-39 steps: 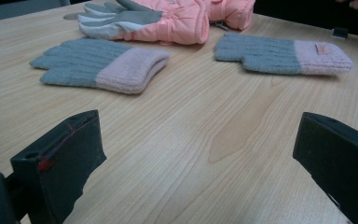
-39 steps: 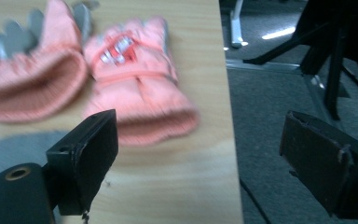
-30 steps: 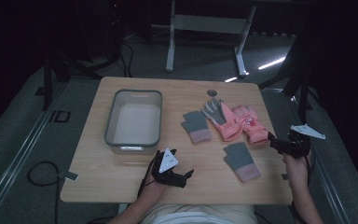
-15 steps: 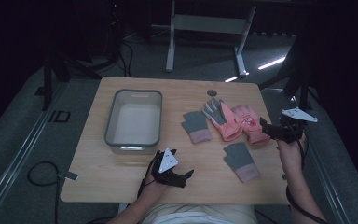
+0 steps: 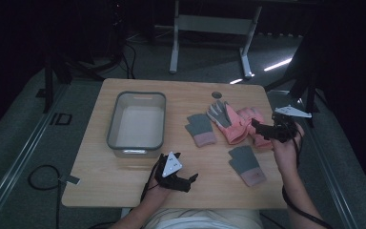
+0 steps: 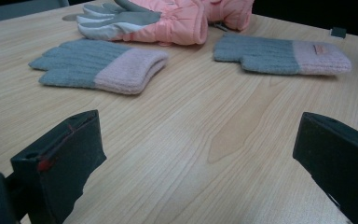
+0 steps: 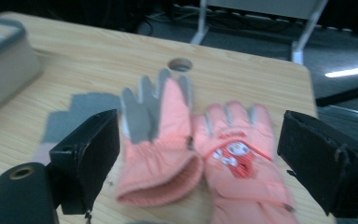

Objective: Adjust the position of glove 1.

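I see a grey-rimmed bin (image 5: 136,125) standing on the left part of the wooden table (image 5: 124,179), well apart from two grey knit mittens with pink cuffs (image 5: 200,129) (image 5: 246,164). A round hole (image 5: 217,94) sits near the table's far edge.

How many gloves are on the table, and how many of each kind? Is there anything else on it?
Puffy pink ski gloves: 2 (palm-up one, other with a cartoon patch)
Grey knitted mittens with pink cuffs: 2 (one, one)
Grey-rimmed plastic tub: 1
Total: 5 things, 4 of them gloves.
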Tool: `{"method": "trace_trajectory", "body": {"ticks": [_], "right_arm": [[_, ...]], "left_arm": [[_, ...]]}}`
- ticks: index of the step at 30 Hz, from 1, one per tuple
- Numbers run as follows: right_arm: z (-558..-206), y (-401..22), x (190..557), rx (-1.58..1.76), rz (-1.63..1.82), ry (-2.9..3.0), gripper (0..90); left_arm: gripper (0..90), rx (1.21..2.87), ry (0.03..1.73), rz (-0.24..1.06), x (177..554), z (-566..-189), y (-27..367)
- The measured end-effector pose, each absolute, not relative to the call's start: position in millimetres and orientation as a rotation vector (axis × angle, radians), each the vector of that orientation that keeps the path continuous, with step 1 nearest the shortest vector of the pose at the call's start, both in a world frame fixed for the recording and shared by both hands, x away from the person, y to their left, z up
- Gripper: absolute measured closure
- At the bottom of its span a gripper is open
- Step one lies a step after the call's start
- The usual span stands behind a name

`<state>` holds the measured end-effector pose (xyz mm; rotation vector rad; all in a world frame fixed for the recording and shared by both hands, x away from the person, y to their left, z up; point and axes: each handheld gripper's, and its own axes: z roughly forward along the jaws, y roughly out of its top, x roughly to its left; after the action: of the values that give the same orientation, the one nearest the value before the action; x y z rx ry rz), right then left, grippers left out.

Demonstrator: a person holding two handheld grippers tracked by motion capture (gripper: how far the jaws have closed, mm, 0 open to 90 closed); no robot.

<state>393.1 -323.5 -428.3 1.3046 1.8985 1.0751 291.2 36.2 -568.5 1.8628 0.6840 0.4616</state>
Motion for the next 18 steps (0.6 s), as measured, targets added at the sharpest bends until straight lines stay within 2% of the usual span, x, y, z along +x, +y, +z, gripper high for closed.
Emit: {"method": "trace_trajectory", "body": {"ticks": [18], "right_arm": [[-433, -275, 412, 1.229, 1.177, 1.99, 10.8]], "left_arm": [[1.2, 1.862, 0.685, 0.452, 292, -569, 37]]}}
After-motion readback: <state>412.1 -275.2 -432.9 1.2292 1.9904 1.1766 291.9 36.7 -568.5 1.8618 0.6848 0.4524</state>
